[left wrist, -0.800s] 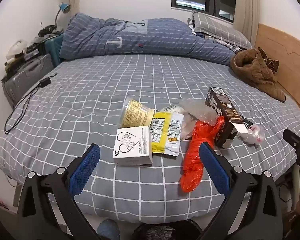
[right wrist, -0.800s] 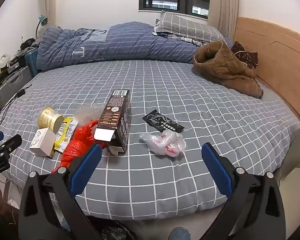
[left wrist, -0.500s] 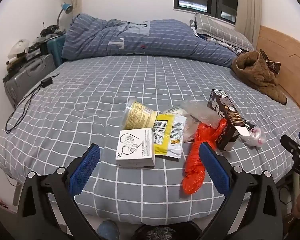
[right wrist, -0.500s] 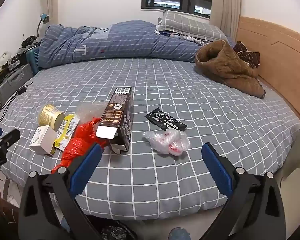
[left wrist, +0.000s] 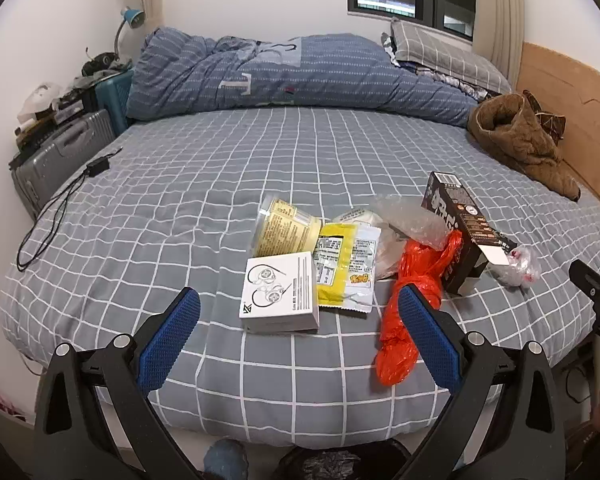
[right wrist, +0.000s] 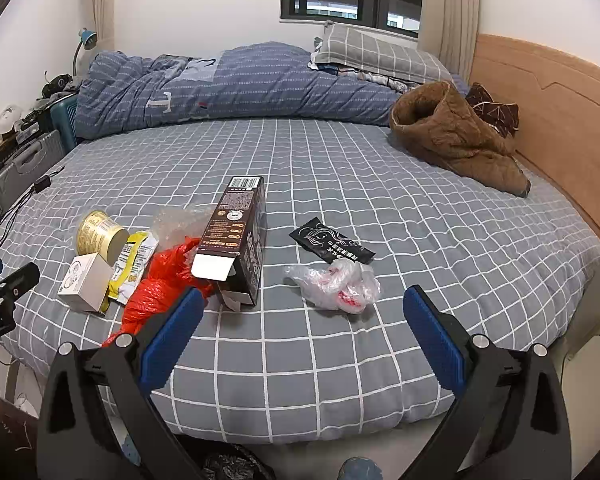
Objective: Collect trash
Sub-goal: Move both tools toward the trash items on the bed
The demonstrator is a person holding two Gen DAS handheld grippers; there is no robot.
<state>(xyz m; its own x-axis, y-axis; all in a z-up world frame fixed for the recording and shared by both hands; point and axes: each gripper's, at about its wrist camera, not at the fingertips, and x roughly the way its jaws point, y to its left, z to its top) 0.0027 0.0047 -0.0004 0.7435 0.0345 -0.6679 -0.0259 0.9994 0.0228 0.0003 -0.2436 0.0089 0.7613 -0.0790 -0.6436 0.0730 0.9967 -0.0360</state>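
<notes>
Trash lies on the near half of the bed. A white earphone box (left wrist: 280, 291) sits just beyond my left gripper (left wrist: 296, 300), which is open and empty. Beside the box are a yellow cup (left wrist: 284, 228), a yellow-and-white wrapper (left wrist: 346, 266), an orange plastic bag (left wrist: 416, 296) and a dark carton (left wrist: 462, 236). My right gripper (right wrist: 300, 300) is open and empty above the bed's near edge. Ahead of it lie the dark carton (right wrist: 238, 236), a crumpled clear bag (right wrist: 336, 282) and a black sachet (right wrist: 332, 245). The orange plastic bag (right wrist: 160, 280) touches its left finger's line of sight.
A rolled blue duvet (left wrist: 284, 72) and a pillow (right wrist: 376, 56) fill the far end. A brown jacket (right wrist: 456, 136) lies by the wooden headboard (right wrist: 560, 92). A suitcase (left wrist: 56, 152) and a charger cable (left wrist: 56, 208) are at left. A dark bin (left wrist: 332, 462) stands below the bed's edge.
Both views have shifted slightly: the trash sits a little lower and nearer in the frames. Nothing on the bed has moved, and both grippers stay open.
</notes>
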